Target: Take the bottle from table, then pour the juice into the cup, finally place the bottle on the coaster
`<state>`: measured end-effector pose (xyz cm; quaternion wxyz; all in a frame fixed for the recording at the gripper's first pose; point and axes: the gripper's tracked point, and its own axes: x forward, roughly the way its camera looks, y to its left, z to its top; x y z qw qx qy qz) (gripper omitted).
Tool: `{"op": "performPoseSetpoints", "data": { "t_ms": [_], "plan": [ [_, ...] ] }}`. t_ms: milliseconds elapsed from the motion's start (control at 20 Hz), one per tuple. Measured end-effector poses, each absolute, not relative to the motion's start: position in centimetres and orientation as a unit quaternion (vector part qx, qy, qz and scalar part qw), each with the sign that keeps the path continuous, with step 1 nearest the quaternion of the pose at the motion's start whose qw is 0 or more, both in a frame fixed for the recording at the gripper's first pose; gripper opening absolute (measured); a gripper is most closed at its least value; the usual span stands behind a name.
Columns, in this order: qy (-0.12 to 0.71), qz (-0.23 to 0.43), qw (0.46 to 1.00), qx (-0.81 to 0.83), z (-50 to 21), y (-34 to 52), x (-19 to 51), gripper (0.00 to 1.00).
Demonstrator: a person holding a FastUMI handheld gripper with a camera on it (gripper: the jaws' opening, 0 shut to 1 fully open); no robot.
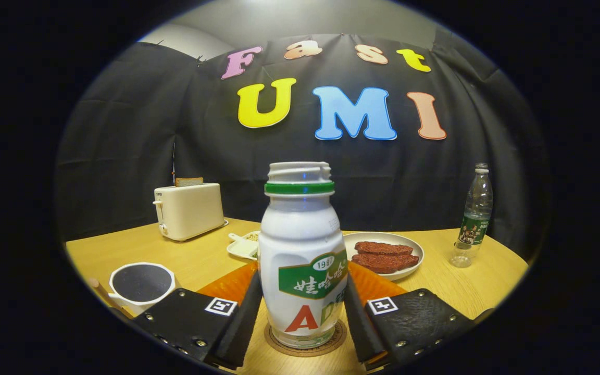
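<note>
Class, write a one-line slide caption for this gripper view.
Gripper fingers flank the open white plastic bottle standing on the round cork coaster beside the white cup.

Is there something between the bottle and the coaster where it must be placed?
Nothing visible. The bottle stands upright with its base on the coaster, between the tool's two fingers, which press on its sides.
</note>
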<state>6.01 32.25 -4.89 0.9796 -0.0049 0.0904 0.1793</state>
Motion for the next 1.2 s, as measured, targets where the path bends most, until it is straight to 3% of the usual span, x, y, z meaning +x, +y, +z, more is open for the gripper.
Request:
{"op": "performPoseSetpoints", "data": {
  "t_ms": [200,250,300,1200],
  "plan": [
    [0.093,0.183,0.979,-0.001,-4.9,32.4,5.7,0.8],
    [0.088,0.182,0.979,0.007,-4.3,32.5,5.6,0.92],
    [0.081,0.181,0.98,0.013,-3.8,32.5,5.5,0.94],
    [-0.091,0.148,0.984,0.024,10.5,27.5,-2.5,0.94]
  ]
}}
